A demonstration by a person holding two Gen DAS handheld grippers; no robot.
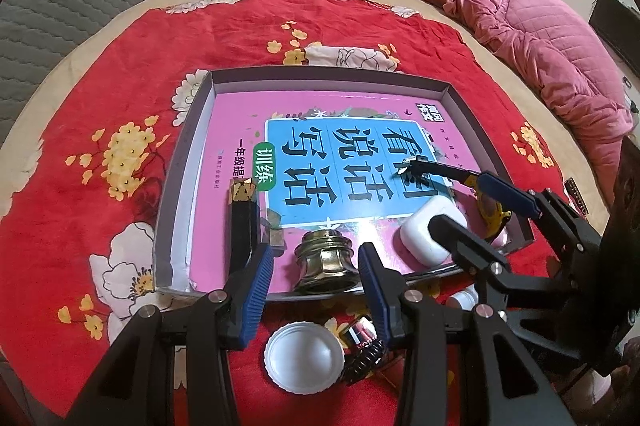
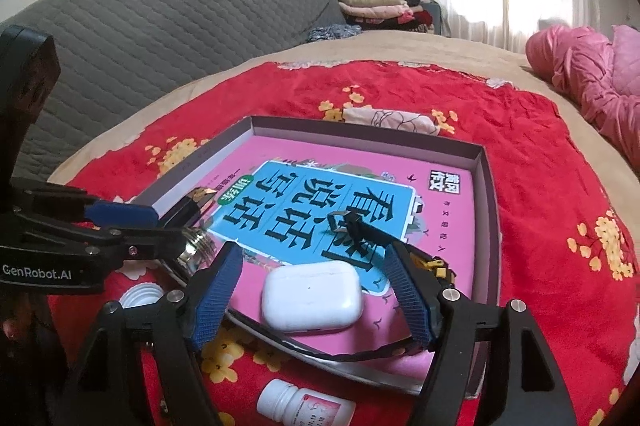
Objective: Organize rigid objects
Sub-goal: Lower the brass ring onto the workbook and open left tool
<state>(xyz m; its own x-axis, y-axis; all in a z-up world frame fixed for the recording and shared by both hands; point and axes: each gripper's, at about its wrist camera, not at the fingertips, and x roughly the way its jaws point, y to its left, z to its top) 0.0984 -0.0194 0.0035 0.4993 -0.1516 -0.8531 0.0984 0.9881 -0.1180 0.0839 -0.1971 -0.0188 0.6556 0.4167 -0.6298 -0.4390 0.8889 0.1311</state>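
Both units spread wide over the tray, nothing gripped.

I hold the left hand-held gripper around the brass fitting at the tray's 6 o'clock rim; the right hand-held gripper brackets the white earbud case. Risk, in my judgement: the tray sits on a soft bed, so downward pressure could tilt it and slide the smooth case away.

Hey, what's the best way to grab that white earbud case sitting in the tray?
Grip the white earbud case across its two short rounded ends, coming from above at the tray's near edge. It lies flat on the pink book, and the open right gripper already has a finger on each side of it.
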